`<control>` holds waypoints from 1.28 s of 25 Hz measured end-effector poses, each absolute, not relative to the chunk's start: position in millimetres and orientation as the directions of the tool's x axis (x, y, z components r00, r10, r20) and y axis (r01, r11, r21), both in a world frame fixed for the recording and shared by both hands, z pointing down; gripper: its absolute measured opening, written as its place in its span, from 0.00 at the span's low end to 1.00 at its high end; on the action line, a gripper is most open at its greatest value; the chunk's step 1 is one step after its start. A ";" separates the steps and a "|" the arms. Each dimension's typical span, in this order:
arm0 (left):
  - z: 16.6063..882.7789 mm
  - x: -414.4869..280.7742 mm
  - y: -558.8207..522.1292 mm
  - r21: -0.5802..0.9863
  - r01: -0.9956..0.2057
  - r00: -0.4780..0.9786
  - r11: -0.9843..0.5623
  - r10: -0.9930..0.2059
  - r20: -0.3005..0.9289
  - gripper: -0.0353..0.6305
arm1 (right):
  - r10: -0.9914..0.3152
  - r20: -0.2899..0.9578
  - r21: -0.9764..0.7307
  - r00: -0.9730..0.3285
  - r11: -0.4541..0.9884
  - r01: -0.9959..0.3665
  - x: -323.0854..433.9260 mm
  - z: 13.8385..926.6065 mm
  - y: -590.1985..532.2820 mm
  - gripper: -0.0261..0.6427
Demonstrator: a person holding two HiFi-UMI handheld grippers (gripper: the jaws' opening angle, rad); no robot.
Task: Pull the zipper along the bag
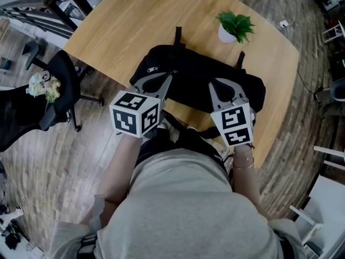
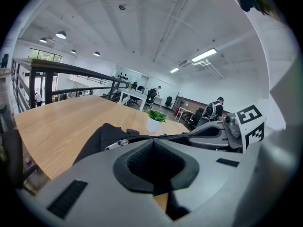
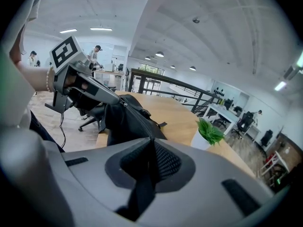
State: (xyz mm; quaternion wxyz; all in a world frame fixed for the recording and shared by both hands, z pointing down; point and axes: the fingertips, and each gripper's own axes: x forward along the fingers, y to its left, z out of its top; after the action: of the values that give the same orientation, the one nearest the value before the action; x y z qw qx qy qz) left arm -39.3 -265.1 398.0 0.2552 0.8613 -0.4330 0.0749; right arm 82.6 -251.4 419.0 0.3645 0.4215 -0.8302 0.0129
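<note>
Fabric of the bag point(image 1: 198, 79) sits pinched in the right tool point(image 3: 152, 141); left tool point(image 2: 154, 142) closed tight, any catch hidden.

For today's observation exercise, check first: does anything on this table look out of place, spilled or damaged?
Nothing stands out. The black bag lies on the wooden table, the potted plant stands upright beyond it, and nothing is spilled.

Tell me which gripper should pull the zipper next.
Left, probably. The left gripper is shut at the end of the zipper line on the bag, while the right gripper pinches black bag fabric, anchoring it.
</note>
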 end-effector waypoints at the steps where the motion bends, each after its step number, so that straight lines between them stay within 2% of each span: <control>1: 398.1 -43.6 -266.0 0.373 -0.788 0.609 -0.490 -0.711 0.351 0.08 | -0.691 0.617 0.284 -0.377 0.642 -0.712 83.3 419.4 -251.7 0.09; 8: 399.6 -75.6 -271.1 0.365 -0.819 0.562 -0.442 -0.746 0.357 0.08 | -0.703 0.617 0.292 -0.352 0.621 -0.728 86.7 422.1 -254.9 0.09; 17: 403.0 -82.8 -267.6 0.345 -0.817 0.571 -0.462 -0.732 0.372 0.08 | -0.741 0.597 0.326 -0.307 0.573 -0.752 86.2 419.0 -258.5 0.10; 32: 403.7 -94.4 -265.7 0.294 -0.816 0.578 -0.498 -0.712 0.398 0.09 | -0.800 0.561 0.340 -0.212 0.456 -0.823 86.5 413.8 -246.5 0.21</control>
State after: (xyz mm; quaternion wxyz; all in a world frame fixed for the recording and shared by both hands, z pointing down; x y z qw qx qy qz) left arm -94.4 -265.7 403.7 0.2299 0.8581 -0.4450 0.1130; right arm 86.5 -246.5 413.8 0.3496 0.5214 -0.7783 0.0158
